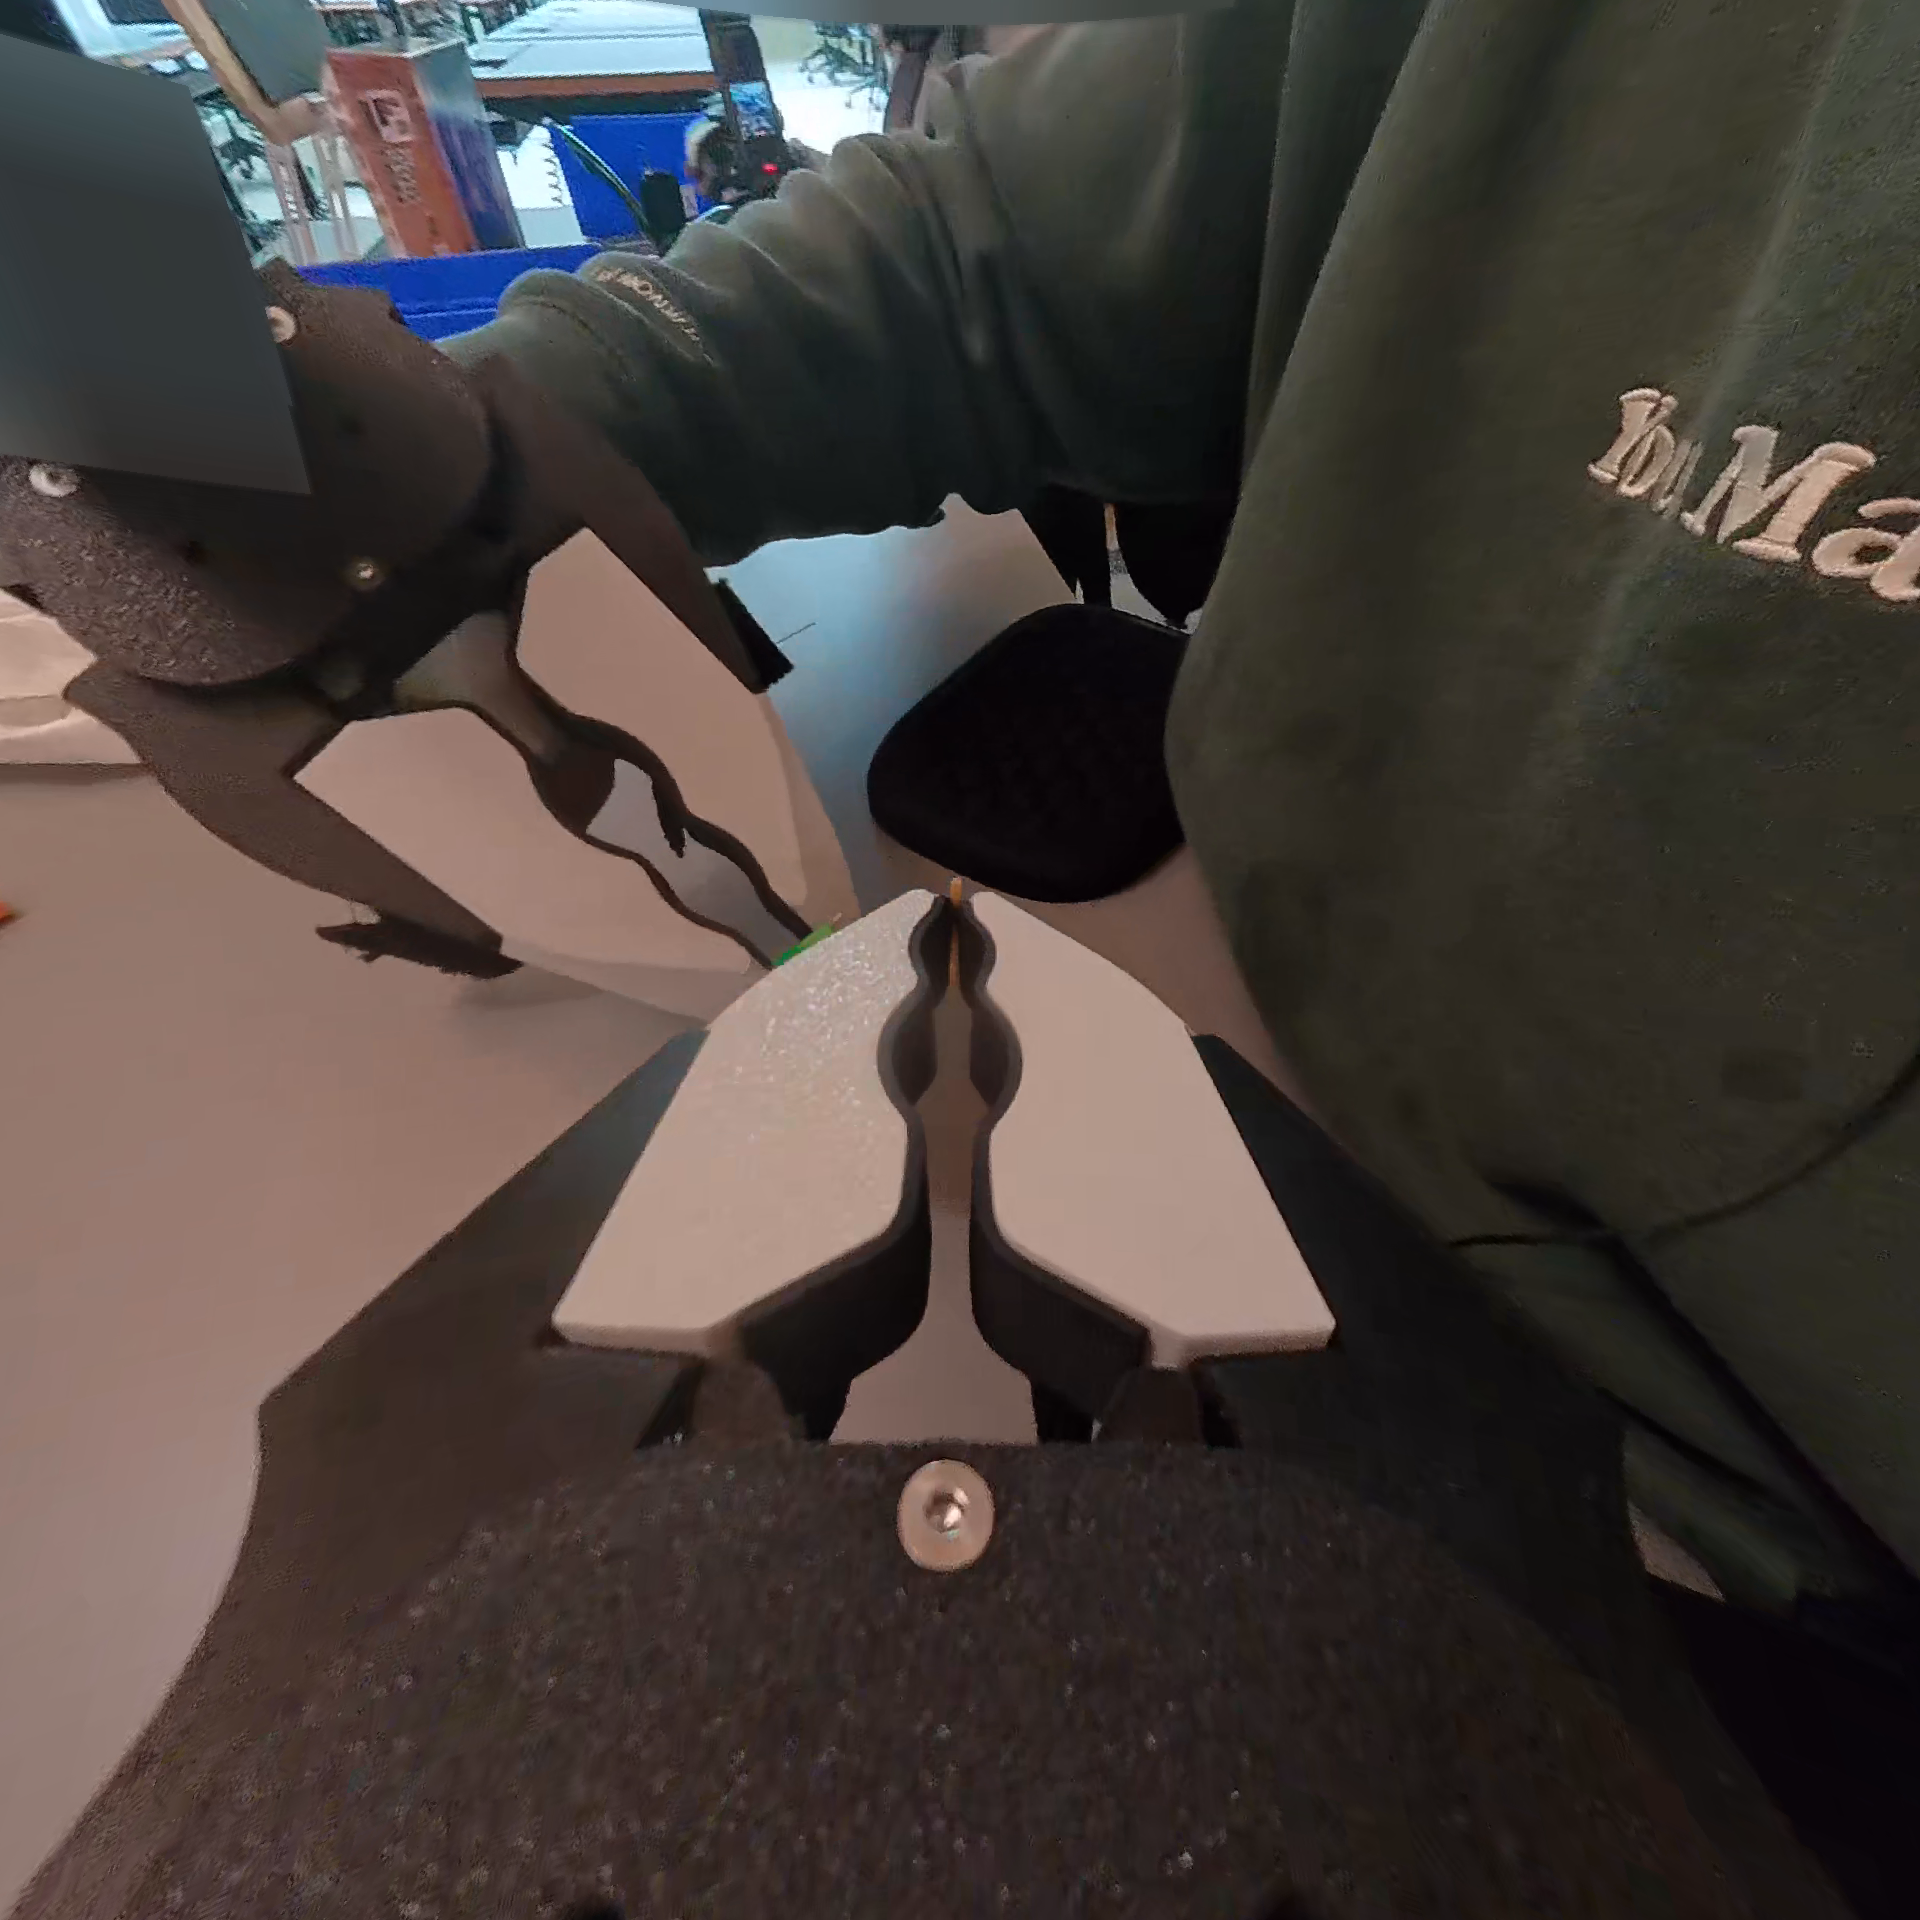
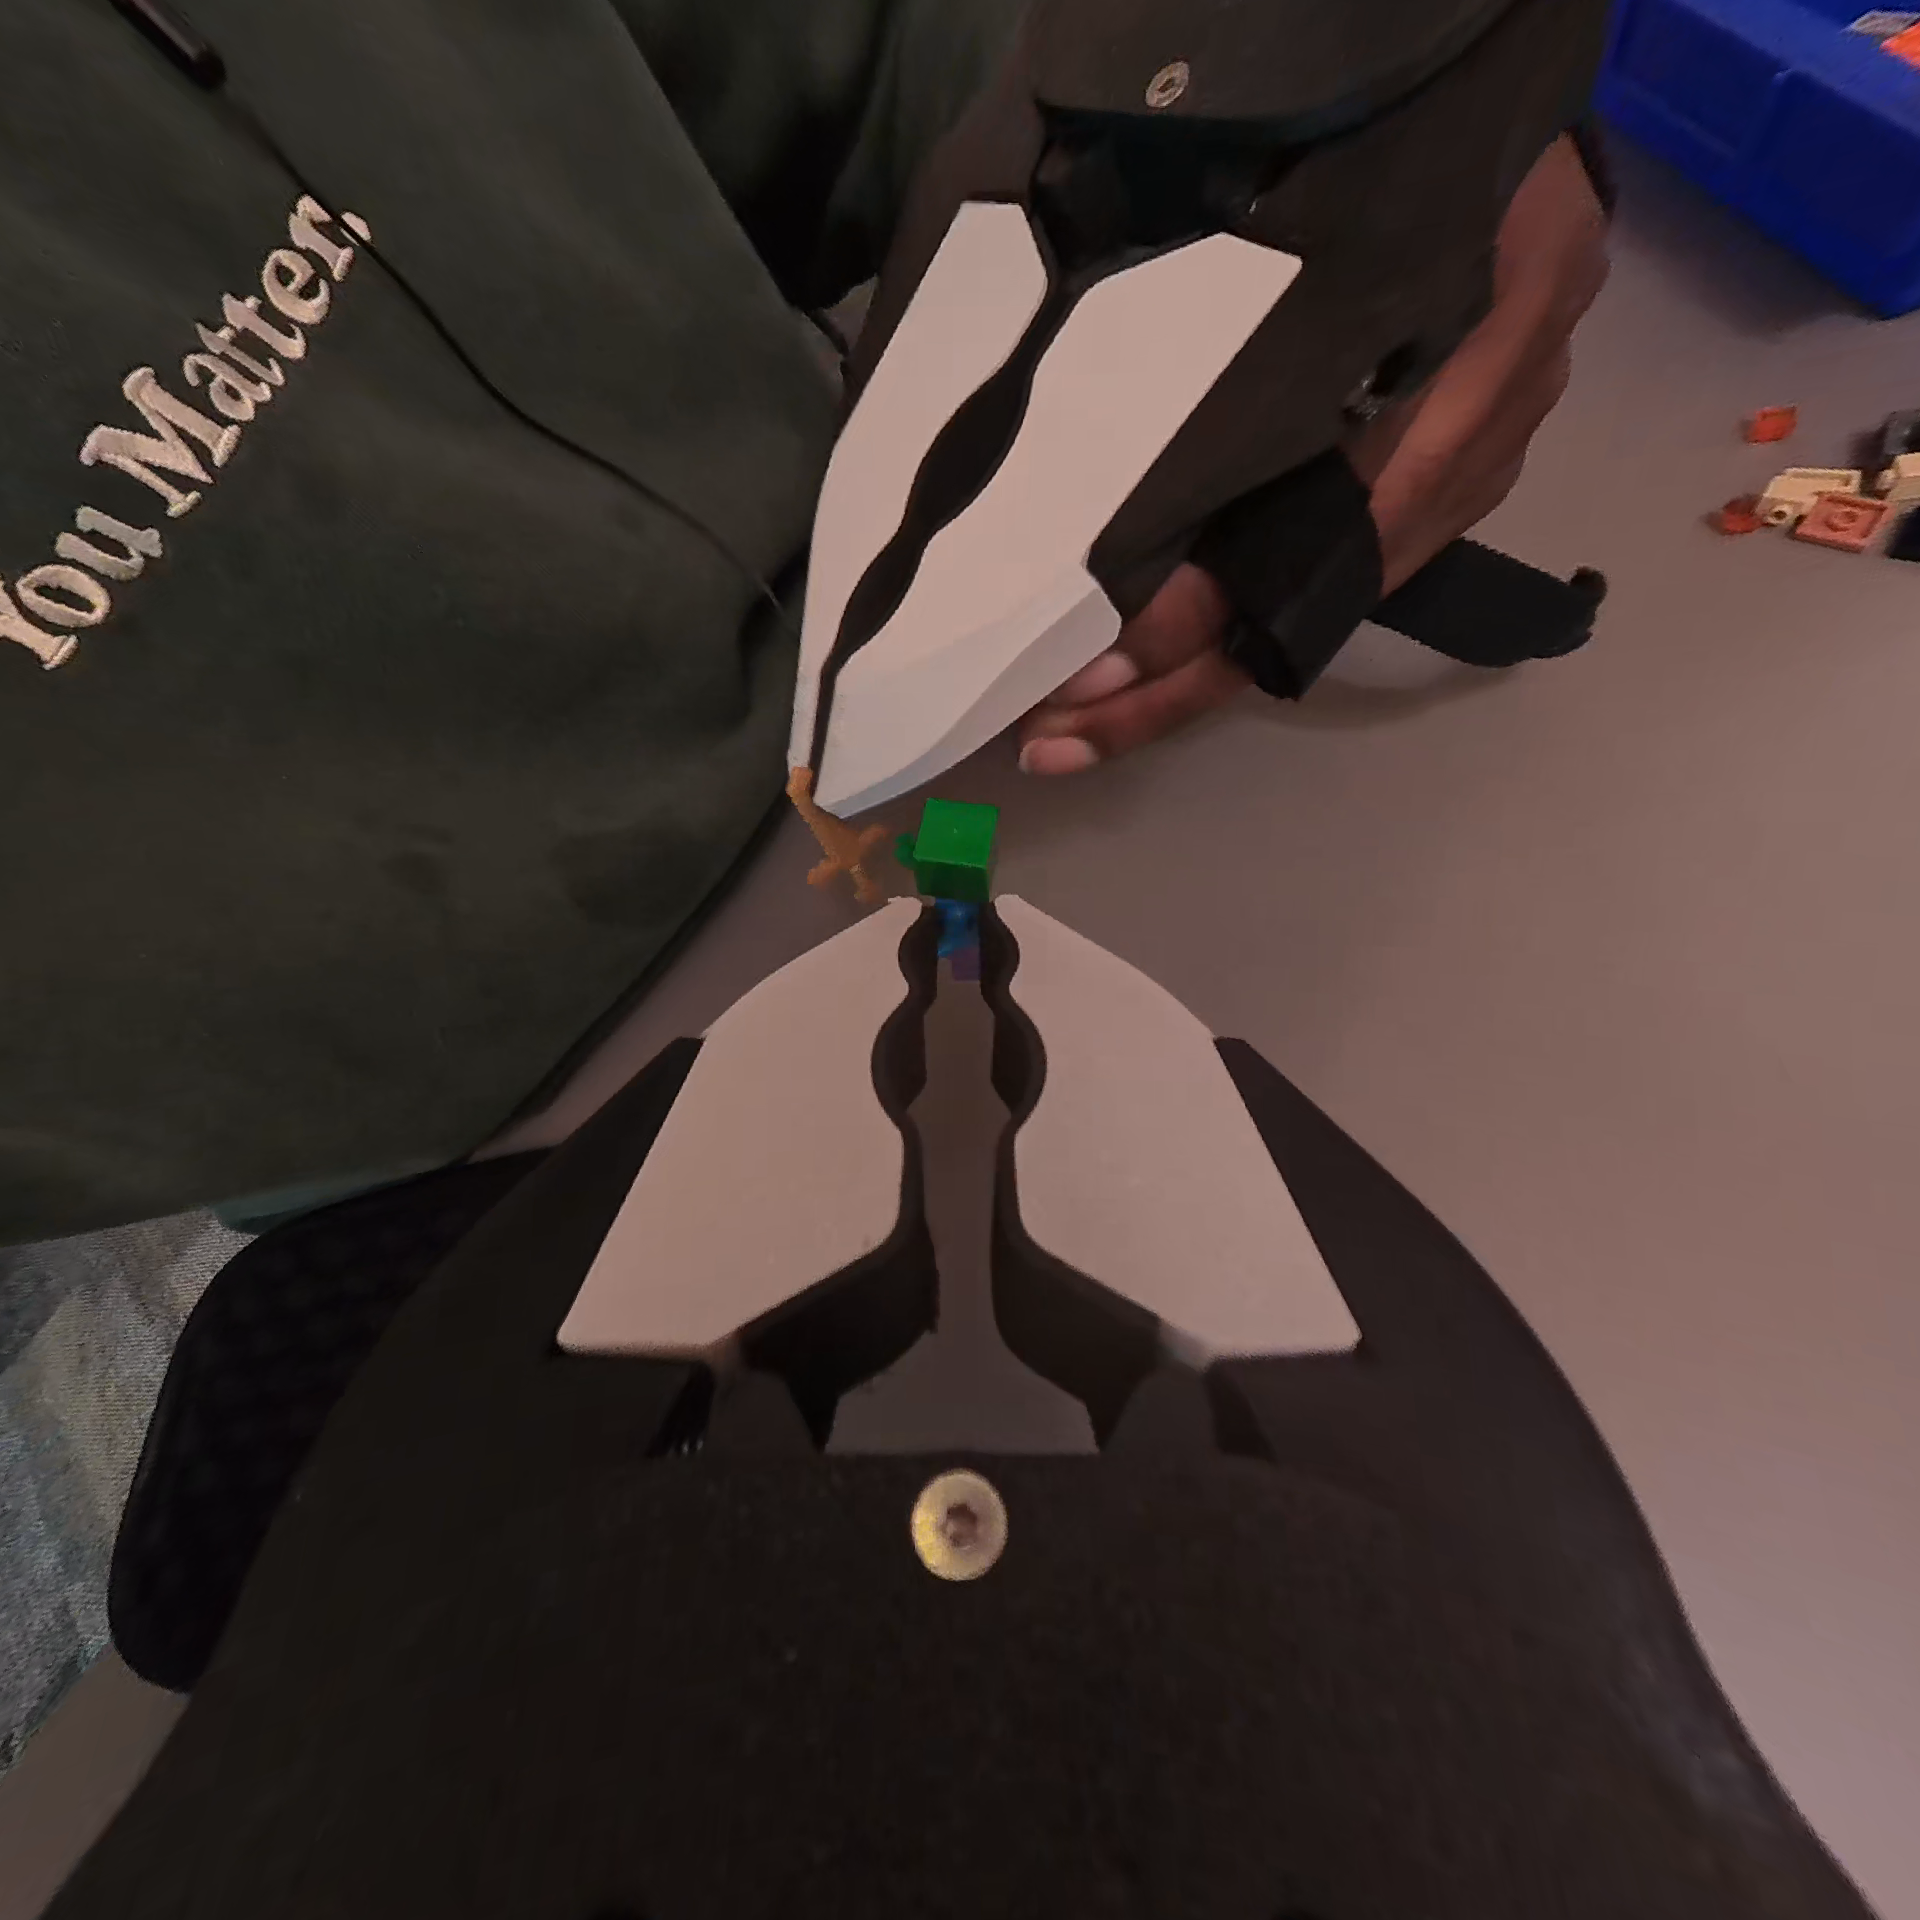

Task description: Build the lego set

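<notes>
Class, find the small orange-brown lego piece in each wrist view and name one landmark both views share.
Left wrist view: only a sliver of the orange-brown piece shows, just above centre, pinched at the tips of the left gripper.
Right wrist view: left of centre, hanging from the far gripper's tips, beside the green-headed figure held by the right gripper.
Shared landmark: the dark green sweatshirt.

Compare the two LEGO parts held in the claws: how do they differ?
The green-headed minifigure is blocky and multicoloured; the orange piece is thin, branching and one colour. The minifigure sits in the right claw, the orange piece in the left claw. Both are pinched at the tips, above the grey table.
</notes>
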The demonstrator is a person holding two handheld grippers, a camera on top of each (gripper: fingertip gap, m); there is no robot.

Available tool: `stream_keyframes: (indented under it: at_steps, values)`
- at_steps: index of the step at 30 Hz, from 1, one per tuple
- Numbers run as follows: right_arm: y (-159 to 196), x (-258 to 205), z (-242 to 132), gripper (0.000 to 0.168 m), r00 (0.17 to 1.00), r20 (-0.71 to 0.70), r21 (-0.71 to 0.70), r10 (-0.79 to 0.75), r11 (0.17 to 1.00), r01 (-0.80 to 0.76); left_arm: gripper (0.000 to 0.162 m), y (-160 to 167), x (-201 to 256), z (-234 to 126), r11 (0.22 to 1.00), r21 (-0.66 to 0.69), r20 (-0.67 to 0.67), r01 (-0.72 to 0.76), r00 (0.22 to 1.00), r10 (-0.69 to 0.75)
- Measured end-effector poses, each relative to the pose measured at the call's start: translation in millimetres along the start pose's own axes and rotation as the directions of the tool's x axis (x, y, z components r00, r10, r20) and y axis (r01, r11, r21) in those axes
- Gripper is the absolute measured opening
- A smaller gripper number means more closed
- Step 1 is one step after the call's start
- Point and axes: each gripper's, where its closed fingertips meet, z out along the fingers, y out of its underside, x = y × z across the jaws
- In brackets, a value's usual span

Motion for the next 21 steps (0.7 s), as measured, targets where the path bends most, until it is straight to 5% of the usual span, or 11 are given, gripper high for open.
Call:
stream_keyframes:
  at_steps: [21]
  values:
    - [0,10,-9,0.007,0.995,-0.075,0.075,0.07,0.995,-0.064,0.001,-3,-14,-9,0.998,0.032,0.108,0.057,0.992,-0.06]
